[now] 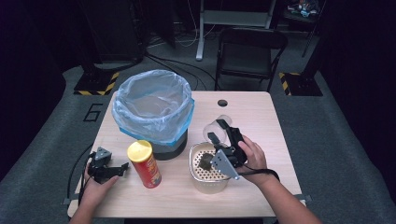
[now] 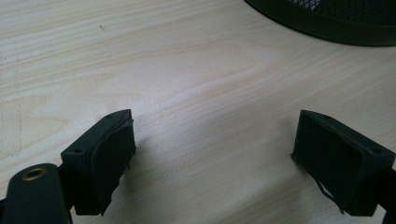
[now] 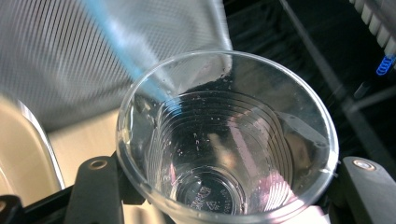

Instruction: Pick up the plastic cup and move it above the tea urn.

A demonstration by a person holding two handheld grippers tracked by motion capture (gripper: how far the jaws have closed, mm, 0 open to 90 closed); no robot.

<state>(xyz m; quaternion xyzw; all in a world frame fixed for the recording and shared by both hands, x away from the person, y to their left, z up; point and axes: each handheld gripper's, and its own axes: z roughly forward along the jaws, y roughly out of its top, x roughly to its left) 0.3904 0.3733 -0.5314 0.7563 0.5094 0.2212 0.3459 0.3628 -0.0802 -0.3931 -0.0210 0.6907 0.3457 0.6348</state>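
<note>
The right gripper view is showing the right hand-held gripper (image 3: pixel 224 186) clamping a clear ribbed plastic cup (image 3: pixel 226 140), tipped and empty, apparently after draining over the perforated metal strainer pot (image 1: pixel 208 169) near right on the worktop (image 1: pixel 261 121). The left hand-held gripper (image 2: pixel 212 154), jaws apart and empty, is resting low, near left.

left tool (image 1: pixel 122 167): black, grey three-cornered plate, cable | right tool (image 1: pixel 218 130): black, grey plate, brass screws
</note>
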